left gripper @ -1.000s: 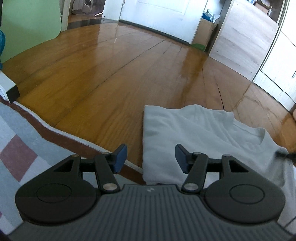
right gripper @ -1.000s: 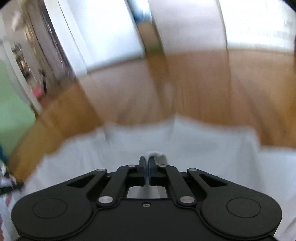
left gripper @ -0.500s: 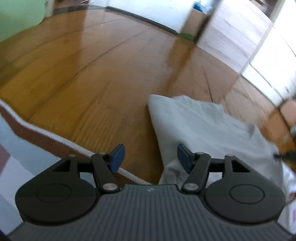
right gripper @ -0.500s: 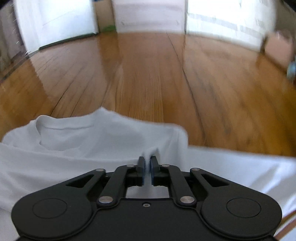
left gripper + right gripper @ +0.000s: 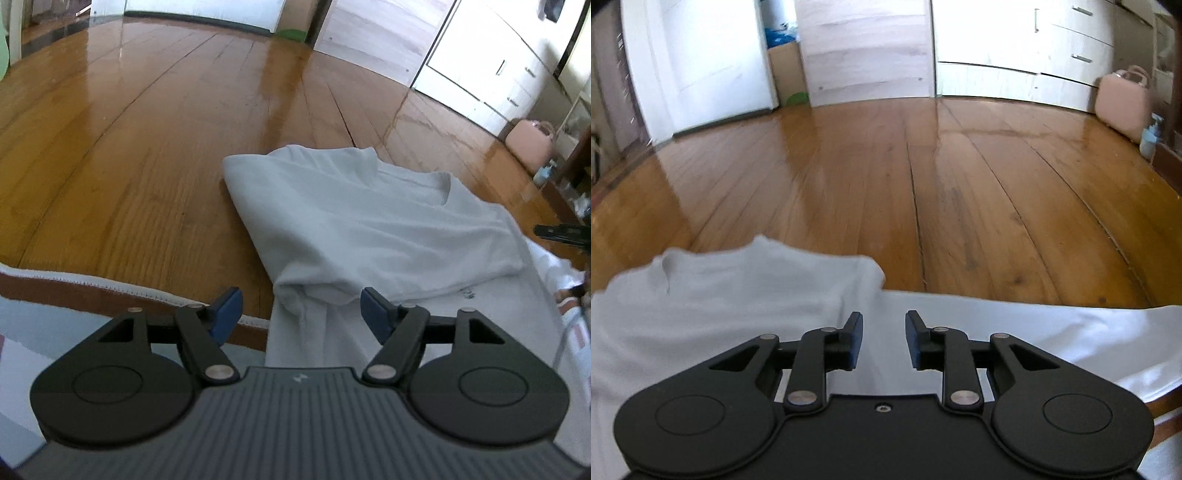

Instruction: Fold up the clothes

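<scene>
Lying on the wooden floor (image 5: 147,155), partly folded, the white T-shirt (image 5: 362,221) overlaps the rug edge (image 5: 110,288). Left gripper (image 5: 301,314) jaws spread wide and just opening further, fold corner between them, pads not touching. Right gripper (image 5: 884,341) jaws just opened, parted over the cloth, gripping nothing.

white t-shirt (image 5: 369,221); amber wood floor (image 5: 147,147); blue-padded fingers (image 5: 227,308); pink case (image 5: 1123,101).
</scene>
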`<action>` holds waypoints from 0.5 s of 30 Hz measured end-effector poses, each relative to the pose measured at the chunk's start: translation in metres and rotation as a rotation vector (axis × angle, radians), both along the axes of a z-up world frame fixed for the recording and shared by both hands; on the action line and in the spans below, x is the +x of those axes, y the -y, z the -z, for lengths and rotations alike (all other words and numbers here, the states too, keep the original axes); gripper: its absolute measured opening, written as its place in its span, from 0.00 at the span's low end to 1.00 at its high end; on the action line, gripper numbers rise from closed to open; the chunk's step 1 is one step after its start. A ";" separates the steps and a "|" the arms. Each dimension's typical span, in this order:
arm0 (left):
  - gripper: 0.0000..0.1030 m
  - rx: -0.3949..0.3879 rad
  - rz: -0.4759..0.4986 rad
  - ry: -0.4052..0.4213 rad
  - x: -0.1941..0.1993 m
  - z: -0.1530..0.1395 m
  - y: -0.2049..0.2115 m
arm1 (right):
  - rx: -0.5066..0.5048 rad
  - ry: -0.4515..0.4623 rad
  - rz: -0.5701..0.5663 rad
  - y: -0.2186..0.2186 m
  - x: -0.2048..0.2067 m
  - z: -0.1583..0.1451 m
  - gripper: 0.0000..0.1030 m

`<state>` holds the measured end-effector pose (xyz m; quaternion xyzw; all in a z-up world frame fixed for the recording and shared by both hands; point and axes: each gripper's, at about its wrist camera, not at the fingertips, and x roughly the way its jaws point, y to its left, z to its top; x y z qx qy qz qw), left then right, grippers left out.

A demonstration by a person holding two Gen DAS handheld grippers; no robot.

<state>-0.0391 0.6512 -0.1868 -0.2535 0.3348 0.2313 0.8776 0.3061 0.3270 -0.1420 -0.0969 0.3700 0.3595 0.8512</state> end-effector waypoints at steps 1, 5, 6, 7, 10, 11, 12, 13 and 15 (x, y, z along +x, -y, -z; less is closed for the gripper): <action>0.68 0.003 0.000 -0.001 0.001 0.001 0.001 | -0.009 0.000 -0.020 0.004 -0.001 0.002 0.29; 0.59 0.018 0.000 0.027 0.004 0.002 0.006 | -0.036 -0.004 -0.131 -0.011 0.002 0.004 0.29; 0.51 0.022 0.001 0.027 0.005 0.003 0.006 | -0.043 -0.006 -0.155 -0.018 0.003 0.005 0.29; 0.50 0.023 0.000 0.023 0.006 0.004 0.007 | -0.050 -0.008 -0.179 -0.025 0.004 0.005 0.29; 0.50 0.022 -0.003 0.015 0.009 0.006 0.007 | -0.069 0.012 -0.158 -0.048 0.015 0.014 0.46; 0.50 0.017 -0.004 0.015 0.009 0.007 0.007 | -0.074 0.019 -0.139 -0.056 0.020 0.016 0.56; 0.50 0.013 -0.006 0.014 0.009 0.008 0.006 | -0.079 0.022 -0.119 -0.065 0.025 0.019 0.57; 0.50 0.011 -0.006 0.015 0.009 0.009 0.006 | -0.088 0.019 -0.104 -0.069 0.028 0.020 0.57; 0.50 0.016 -0.004 0.016 0.009 0.010 0.006 | -0.092 -0.031 -0.094 -0.078 0.043 0.029 0.43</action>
